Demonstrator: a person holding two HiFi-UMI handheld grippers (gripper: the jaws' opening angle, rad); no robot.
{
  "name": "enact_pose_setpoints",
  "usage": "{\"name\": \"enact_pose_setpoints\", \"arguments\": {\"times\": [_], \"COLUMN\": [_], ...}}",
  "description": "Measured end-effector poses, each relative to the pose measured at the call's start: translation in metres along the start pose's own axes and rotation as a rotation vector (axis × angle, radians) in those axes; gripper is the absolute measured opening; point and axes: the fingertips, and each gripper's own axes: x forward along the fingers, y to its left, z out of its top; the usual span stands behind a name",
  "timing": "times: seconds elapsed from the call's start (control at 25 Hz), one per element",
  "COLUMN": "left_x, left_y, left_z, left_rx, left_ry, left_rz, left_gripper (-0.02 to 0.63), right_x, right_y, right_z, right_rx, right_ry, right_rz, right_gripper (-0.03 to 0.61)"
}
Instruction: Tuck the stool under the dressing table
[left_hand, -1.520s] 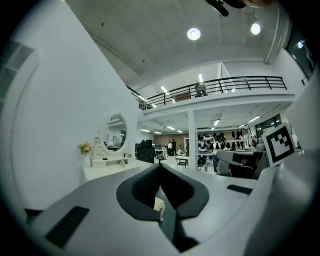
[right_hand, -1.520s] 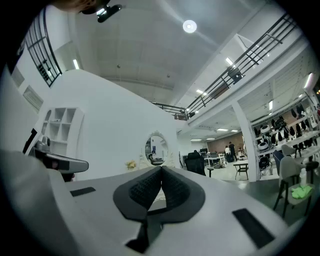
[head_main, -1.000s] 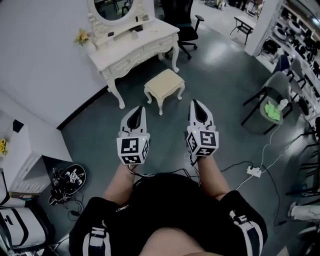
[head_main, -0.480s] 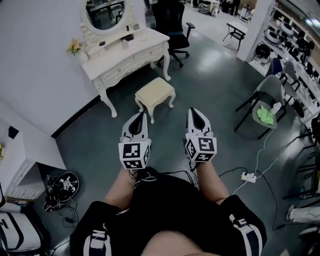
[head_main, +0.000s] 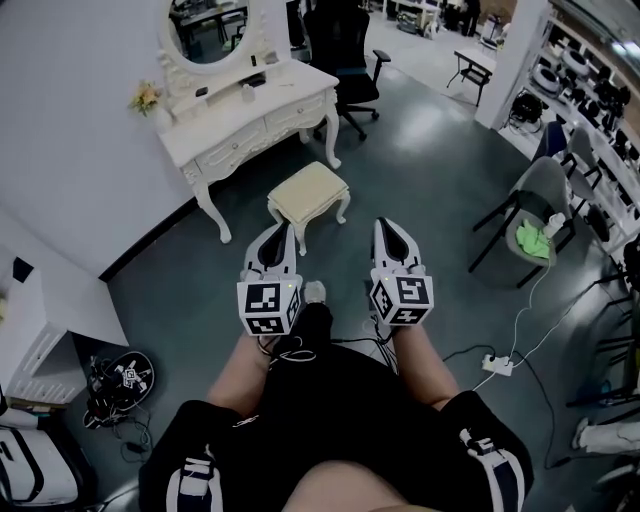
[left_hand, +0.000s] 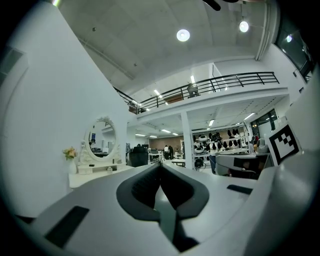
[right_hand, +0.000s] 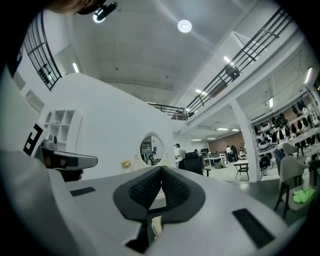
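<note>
Cream stool (head_main: 308, 192) stands apart before the table (head_main: 250, 120); left gripper (head_main: 282, 230) and right gripper (head_main: 385, 226), both closed on nothing, should press its near side evenly, so it slides straight.

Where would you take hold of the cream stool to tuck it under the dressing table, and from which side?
Probably the seat rim of the stool at its near edge, from the person's side: it stands upright, apart from the dressing table, so a push there should send it under.
</note>
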Motion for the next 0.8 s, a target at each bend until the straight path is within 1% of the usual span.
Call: {"name": "enact_pose_setpoints", "arguments": {"times": [0.12, 0.28, 0.44, 0.6, 0.68, 0.8], "left_x": [0.035, 0.107, 0.202, 0.308, 0.358, 0.425], "left_y": [0.014, 0.043, 0.083, 0.135, 0.161, 0.188], "left_z": [-0.011, -0.027, -0.045, -0.06, -0.06, -0.054], "left_rx": [-0.004, -0.015, -0.05, -0.097, -0.095, -0.082], "left_ry": [0.005, 0.022, 0.045, 0.094, 0.113, 0.12], "left_rz": [-0.002, -0.007, -0.006, 0.002, 0.009, 0.013], "left_gripper": [0.018, 0.018, 0.017, 0.018, 0.017, 0.017], "right_x": [0.034, 0.106, 0.202, 0.311, 0.361, 0.428], "right_y": [-0.012, -0.035, -0.062, -0.086, -0.097, -0.122], "right_z": [-0.011, -0.027, -0.048, -0.06, -0.056, -0.053], "right_rx": [-0.017, -0.022, -0.028, -0.037, -0.046, -0.045], "right_ry": [0.008, 0.026, 0.059, 0.102, 0.107, 0.105], "right_rz": [-0.002, -0.003, 0.005, 0.023, 0.028, 0.025], "right_gripper": [0.017, 0.017, 0.017, 0.017, 0.017, 0.017]}}
